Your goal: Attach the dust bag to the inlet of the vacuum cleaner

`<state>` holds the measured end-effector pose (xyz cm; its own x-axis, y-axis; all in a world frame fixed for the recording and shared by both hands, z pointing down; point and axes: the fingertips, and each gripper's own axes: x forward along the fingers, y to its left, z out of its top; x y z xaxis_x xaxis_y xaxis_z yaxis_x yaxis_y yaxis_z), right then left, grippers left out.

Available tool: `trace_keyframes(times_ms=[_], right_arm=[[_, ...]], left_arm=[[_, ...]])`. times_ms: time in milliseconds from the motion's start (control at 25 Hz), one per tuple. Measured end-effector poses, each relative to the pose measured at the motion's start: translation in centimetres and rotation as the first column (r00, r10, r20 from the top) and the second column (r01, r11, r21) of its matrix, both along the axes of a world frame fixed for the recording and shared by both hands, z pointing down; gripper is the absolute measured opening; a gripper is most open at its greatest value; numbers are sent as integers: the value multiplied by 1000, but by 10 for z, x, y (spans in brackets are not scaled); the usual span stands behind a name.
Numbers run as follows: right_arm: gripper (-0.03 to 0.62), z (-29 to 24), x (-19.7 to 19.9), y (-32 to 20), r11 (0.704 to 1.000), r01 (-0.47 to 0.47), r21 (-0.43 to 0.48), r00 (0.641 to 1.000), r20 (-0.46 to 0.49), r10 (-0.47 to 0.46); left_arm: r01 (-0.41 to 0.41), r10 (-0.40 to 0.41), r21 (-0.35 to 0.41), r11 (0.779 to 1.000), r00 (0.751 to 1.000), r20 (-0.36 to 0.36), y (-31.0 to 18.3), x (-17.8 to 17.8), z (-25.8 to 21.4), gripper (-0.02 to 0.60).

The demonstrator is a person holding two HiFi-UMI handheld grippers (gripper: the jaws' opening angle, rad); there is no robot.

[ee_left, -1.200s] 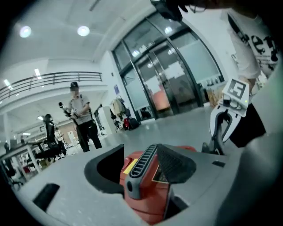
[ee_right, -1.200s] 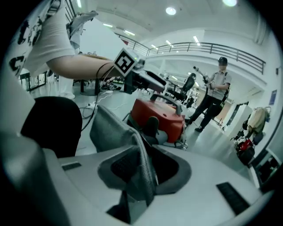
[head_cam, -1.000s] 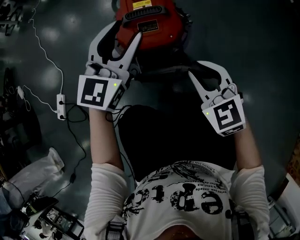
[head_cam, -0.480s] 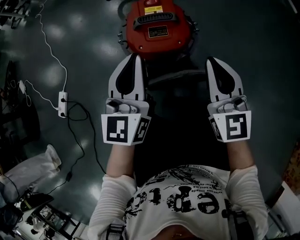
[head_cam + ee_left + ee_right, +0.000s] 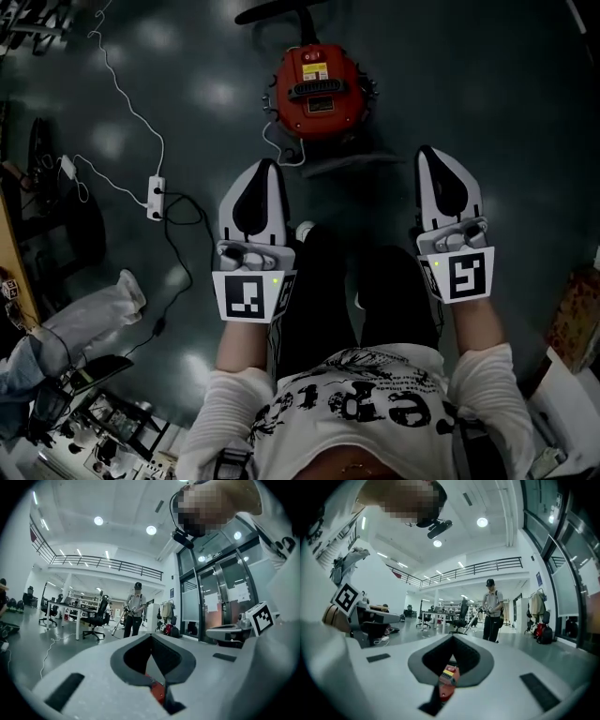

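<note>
both tools are held up level in front of the person's chest, well above the floor. the left gripper has its jaws pressed together with nothing between them, and the right gripper looks the same, closed and empty. through the small gap under each pair of jaws only a bit of red from the floor below shows.

the vacuum cleaner is a round red canister standing on the dark floor ahead of the person's feet, well apart from both tools, with a thin white cord curling off its near side. from here i can't pick out its inlet, and i can't see a dust bag on it for certain. a pale crumpled bag lies off to the person's left, near the power strip, but i cannot tell whether that is the dust bag.

my guess is no fitting is going on at this instant, since the hands are clear of the machine. if the bag is not on yet, doing it well would mean going down to the canister, spreading the jaws first, taking the bag by its stiff collar and not the soft body, lining the collar square with the inlet and pushing straight on. one tool could steady the canister, which probably rolls easily. watch the cord near the feet.
</note>
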<state>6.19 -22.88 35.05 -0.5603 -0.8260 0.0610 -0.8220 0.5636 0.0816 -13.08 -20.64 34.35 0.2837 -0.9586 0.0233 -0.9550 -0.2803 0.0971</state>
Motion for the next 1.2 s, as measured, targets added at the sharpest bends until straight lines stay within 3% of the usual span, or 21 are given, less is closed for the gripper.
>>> trace_keyframes(times_ms=[200, 360, 600, 720, 920, 1080, 1200], right_arm=[[2, -119, 16, 12, 1000, -25, -17, 999, 41, 25], [2, -201, 31, 48, 997, -39, -71, 999, 9, 40], [2, -327, 47, 101, 998, -36, 53, 999, 10, 36], [2, -348, 56, 126, 995, -30, 99, 999, 29, 27], [2, -344, 62, 152, 995, -21, 100, 1000, 21, 19], [2, -343, 63, 171, 996, -8, 92, 999, 33, 5], [2, -347, 62, 177, 995, 4, 100, 999, 43, -8]], left_arm=[[11, -11, -45, 999, 1000, -6, 25, 8, -107, 5], [10, -9, -79, 997, 1000, 15, 63, 34, -193, 5], [31, -31, 41, 999, 999, 9, 114, 47, -316, 5], [38, -40, 68, 997, 999, 21, 134, 57, -333, 5], [86, -89, 93, 992, 995, 33, 160, 64, -341, 5], [27, -29, 57, 998, 999, 28, 179, 81, -339, 5], [12, -16, 65, 998, 998, 62, 185, 88, -340, 5]])
